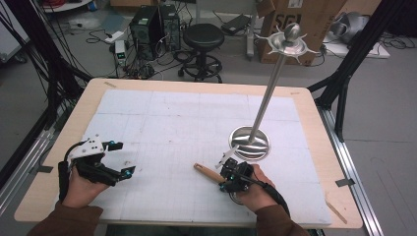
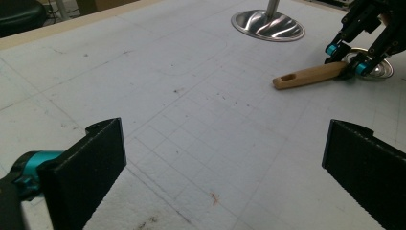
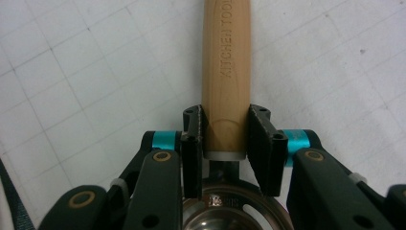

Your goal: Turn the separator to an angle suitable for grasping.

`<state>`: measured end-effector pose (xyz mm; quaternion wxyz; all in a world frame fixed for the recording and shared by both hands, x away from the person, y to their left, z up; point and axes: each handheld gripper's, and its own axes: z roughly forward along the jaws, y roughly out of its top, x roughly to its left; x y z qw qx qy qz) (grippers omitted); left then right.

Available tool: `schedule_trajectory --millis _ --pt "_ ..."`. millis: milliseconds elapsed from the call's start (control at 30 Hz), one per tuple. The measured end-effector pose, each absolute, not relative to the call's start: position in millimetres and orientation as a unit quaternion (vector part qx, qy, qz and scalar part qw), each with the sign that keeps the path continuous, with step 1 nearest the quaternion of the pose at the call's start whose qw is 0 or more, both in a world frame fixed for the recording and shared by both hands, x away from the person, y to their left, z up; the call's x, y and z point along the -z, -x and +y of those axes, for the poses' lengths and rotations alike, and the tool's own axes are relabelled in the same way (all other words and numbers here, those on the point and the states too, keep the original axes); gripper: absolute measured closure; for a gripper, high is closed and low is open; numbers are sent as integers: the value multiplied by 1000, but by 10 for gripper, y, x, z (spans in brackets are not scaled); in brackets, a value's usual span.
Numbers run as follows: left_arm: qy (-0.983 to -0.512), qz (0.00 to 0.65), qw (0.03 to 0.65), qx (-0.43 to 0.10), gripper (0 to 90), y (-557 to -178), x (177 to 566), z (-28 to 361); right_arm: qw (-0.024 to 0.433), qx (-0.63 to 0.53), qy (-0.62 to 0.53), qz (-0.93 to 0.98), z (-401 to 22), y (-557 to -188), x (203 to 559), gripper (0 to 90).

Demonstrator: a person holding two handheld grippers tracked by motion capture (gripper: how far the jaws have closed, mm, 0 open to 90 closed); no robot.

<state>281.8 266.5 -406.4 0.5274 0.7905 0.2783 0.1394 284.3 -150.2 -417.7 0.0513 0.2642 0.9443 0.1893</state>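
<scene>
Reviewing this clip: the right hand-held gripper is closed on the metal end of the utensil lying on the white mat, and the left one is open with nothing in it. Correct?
Not quite. The right hand-held gripper is closed on the wooden handle of the utensil, just above the metal part, as the right gripper view shows. The rest holds: it lies on the white mat, and the left hand-held gripper is open with nothing in it.

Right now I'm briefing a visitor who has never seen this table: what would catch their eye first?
Probably the tall metal stand, whose shiny round base sits on the white mat right of centre. Next, the right tool, near the front edge, closed on the wooden handle of a kitchen utensil lying flat. The left tool waits open at front left.
</scene>
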Motion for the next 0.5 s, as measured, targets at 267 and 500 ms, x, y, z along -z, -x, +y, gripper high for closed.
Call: schedule_trajectory --millis 267,500 --pt "-788 279 531 -138 17 -2823 4065 2669 48 -218 -266 938 -1568 -2836 4149 689" --pt "-786 278 535 -137 17 -2827 4061 2677 40 -249 -277 927 -1631 -2867 4117 689"
